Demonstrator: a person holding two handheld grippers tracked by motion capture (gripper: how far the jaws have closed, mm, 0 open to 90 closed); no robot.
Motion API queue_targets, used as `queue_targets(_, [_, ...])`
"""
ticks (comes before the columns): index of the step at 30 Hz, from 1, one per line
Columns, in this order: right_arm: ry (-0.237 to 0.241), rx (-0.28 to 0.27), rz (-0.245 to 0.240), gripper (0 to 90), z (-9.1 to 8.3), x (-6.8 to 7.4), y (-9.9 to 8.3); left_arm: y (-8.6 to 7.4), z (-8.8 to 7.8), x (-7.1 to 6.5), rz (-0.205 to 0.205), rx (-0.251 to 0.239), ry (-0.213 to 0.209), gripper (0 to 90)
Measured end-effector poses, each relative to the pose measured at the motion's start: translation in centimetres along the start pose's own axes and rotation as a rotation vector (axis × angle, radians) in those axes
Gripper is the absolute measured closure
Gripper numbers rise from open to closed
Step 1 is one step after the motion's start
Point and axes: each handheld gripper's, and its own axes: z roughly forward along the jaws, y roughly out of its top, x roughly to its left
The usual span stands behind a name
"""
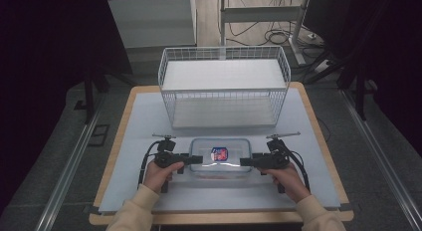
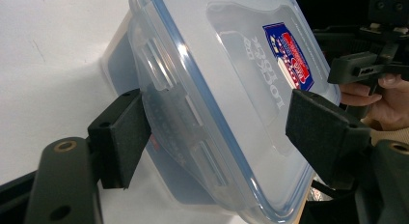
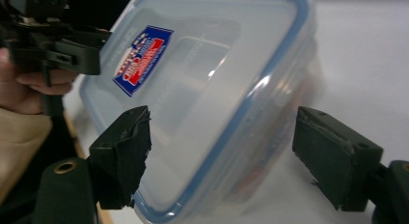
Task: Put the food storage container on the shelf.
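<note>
High view: clear plastic food container (image 1: 219, 158) with blue-sealed lid and a red-and-blue label sits on the white table mat (image 1: 134, 141), near the person's edge, just in front of a white wire basket (image 1: 224, 86). Left gripper (image 1: 195, 160) comes in at its left end, right gripper (image 1: 246, 162) at its right end.

Left gripper view: jaws apart, straddling the container's short end; one pad looks to touch the side clip, the other stands off above the lid. No clamp.

Right gripper view: jaws apart around the opposite end, gaps on both sides.

Judgement: approach done, both grippers placed for a two-sided grip. Left to do: close on the ends, lift. Container not yet raised; lid on; basket holds nothing.
</note>
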Motion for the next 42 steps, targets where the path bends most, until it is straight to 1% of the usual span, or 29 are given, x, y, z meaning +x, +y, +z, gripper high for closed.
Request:
queue_targets(1, [0.018,0.007,0.013,23.5,0.2,-0.1,0.0,0.0,0.0,0.0,0.000,-0.003,-0.001,24.5])
queue_targets(2, [0.018,0.007,0.013,23.5,0.2,-0.1,0.0,0.0,0.0,0.0,0.000,-0.003,-0.001,24.5])
queue_targets(3, [0.027,0.010,0.029,22.8,0.4,-0.1,0.1,0.0,0.0,0.0,0.000,-0.004,-0.001,24.5])
queue_targets(4, [0.027,0.010,0.029,22.8,0.4,-0.1,0.1,0.0,0.0,0.0,0.000,-0.004,-0.001,24.5])
queue_targets(5, [0.030,0.012,0.039,24.3,0.3,-0.2,0.1,-0.1,0.0,0.0,0.000,-0.006,-0.001,24.5])
queue_targets(6, [0.030,0.012,0.039,24.3,0.3,-0.2,0.1,-0.1,0.0,0.0,0.000,-0.006,-0.001,24.5])
queue_targets(7, [0.032,0.008,0.043,25.5,0.3,-0.3,0.1,-0.1,0.0,0.0,0.000,-0.009,-0.002,24.5])
queue_targets(8, [0.036,0.006,0.046,28.7,0.1,-0.4,0.2,-0.1,0.0,0.0,0.001,-0.009,-0.002,24.7])
queue_targets(14, [0.056,0.003,0.058,34.7,-0.4,-0.5,0.1,-0.4,-0.3,-0.4,0.026,-0.023,0.005,27.2])
queue_targets(18, [0.061,-0.011,0.050,37.4,-0.6,-0.5,-0.1,-0.7,-0.6,-0.6,0.038,-0.039,0.005,29.8])
queue_targets(19, [0.069,-0.021,0.045,40.0,-0.8,-0.5,-0.2,-0.9,-0.8,-0.7,0.047,-0.047,0.004,31.0])
queue_targets(22, [0.073,-0.027,0.046,41.9,-1.1,-0.3,-0.4,-1.0,-1.0,-0.8,0.054,-0.052,0.004,34.0])
queue_targets(26, [0.062,-0.038,0.013,43.5,-1.4,0.0,-0.6,-1.4,-1.4,-1.0,0.058,-0.065,-0.004,36.5])
queue_targets(28, [0.068,-0.044,0.008,46.2,-1.6,0.1,-0.8,-1.7,-1.5,-1.1,0.070,-0.074,-0.004,38.1])
queue_targets(30, [0.070,-0.049,0.006,46.4,-1.6,0.1,-1.0,-1.7,-1.6,-1.2,0.075,-0.077,-0.003,38.8])
queue_targets(32, [0.062,-0.052,-0.002,46.5,-1.7,0.4,-1.1,-1.9,-1.7,-1.3,0.083,-0.081,-0.002,39.3])
queue_targets(33, [0.053,-0.053,-0.022,46.8,-1.8,0.6,-1.2,-2.0,-1.8,-1.3,0.086,-0.085,-0.006,40.4])
queue_targets(38, [0.056,-0.068,-0.020,48.5,-2.0,0.8,-1.6,-2.2,-2.0,-1.4,0.095,-0.095,-0.006,41.9])
queue_targets(39, [0.056,-0.074,-0.019,48.8,-2.0,0.8,-1.6,-2.4,-2.0,-1.6,0.093,-0.105,-0.004,42.1])
queue_targets(42, [0.052,-0.078,-0.025,49.8,-2.2,1.0,-1.8,-2.6,-2.1,-1.8,0.110,-0.106,0.000,43.1])
